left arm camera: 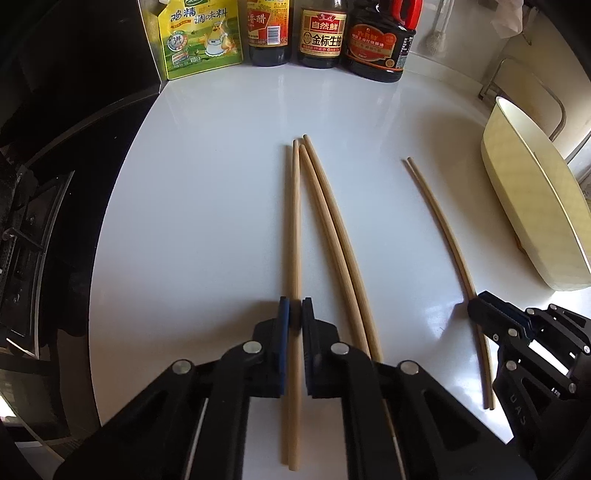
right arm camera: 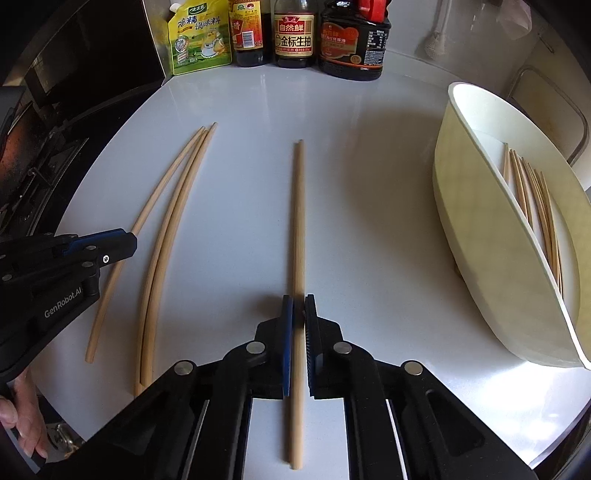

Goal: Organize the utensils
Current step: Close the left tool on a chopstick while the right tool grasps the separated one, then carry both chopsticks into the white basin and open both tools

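Observation:
My left gripper (left arm camera: pixel 295 310) is shut on a pair of wooden chopsticks (left arm camera: pixel 293 229) that point away along the white counter. A second pair of chopsticks (left arm camera: pixel 332 229) lies loose just to its right. My right gripper (right arm camera: pixel 298 308) is shut on a third pair of chopsticks (right arm camera: pixel 298 221); this pair also shows in the left wrist view (left arm camera: pixel 443 229), with the right gripper (left arm camera: pixel 480 306) on it. In the right wrist view the left gripper (right arm camera: pixel 125 243) holds its pair (right arm camera: pixel 162 184) and the loose pair (right arm camera: pixel 177 221) lies beside it. A cream utensil holder (right arm camera: pixel 476 236) at the right holds several chopsticks (right arm camera: pixel 535 199).
Sauce bottles (left arm camera: pixel 319 33) and a yellow seasoning pouch (left arm camera: pixel 199 37) stand along the back of the counter (left arm camera: pixel 207 184). A black stove (left arm camera: pixel 33 221) borders the counter on the left. The cream holder (left arm camera: pixel 528 206) lies at the right edge, a metal rack behind it.

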`<state>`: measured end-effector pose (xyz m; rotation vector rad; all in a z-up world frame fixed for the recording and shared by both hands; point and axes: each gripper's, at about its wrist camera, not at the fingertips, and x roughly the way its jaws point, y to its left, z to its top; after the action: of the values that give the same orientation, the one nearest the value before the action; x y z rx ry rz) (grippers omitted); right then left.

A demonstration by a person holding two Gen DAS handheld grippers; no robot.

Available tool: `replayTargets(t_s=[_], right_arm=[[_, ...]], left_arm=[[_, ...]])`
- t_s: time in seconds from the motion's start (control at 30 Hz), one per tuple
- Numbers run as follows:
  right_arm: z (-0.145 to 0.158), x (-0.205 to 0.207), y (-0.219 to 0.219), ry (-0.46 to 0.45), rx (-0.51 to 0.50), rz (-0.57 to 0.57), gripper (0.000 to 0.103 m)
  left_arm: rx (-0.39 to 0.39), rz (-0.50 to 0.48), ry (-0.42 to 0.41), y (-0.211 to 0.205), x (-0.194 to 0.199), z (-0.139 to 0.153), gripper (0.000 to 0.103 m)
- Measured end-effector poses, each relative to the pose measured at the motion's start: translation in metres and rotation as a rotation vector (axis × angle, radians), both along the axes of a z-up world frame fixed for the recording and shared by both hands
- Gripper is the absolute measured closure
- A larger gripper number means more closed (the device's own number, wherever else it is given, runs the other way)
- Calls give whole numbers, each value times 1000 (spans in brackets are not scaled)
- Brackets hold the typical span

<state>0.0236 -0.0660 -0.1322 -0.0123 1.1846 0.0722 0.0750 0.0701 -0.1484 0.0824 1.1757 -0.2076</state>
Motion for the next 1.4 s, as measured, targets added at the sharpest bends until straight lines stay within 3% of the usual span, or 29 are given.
replayTargets(t_s=[0.33, 0.67, 0.8, 1.03, 1.27, 1.4], right_arm=[[16, -6, -7, 3, 133, -39, 97], [70, -9, -37, -86, 226, -30, 97], [87, -5, -70, -129, 207, -62, 97], [102, -3, -161, -184, 187, -219, 97], [86, 7, -247, -135, 213, -385, 97], [77, 11, -271, -115, 230, -411, 97]], left_arm=[[-40, 24, 49, 19, -10, 13, 96], [-65, -13, -25, 0, -11, 69, 96], [-89, -64, -64, -34, -1, 90, 95], [-144, -201, -101, -121, 23, 118, 96], [-161, -349, -119, -218, 40, 128, 96], [-160, -409, -102, -258, 47, 123, 95]])
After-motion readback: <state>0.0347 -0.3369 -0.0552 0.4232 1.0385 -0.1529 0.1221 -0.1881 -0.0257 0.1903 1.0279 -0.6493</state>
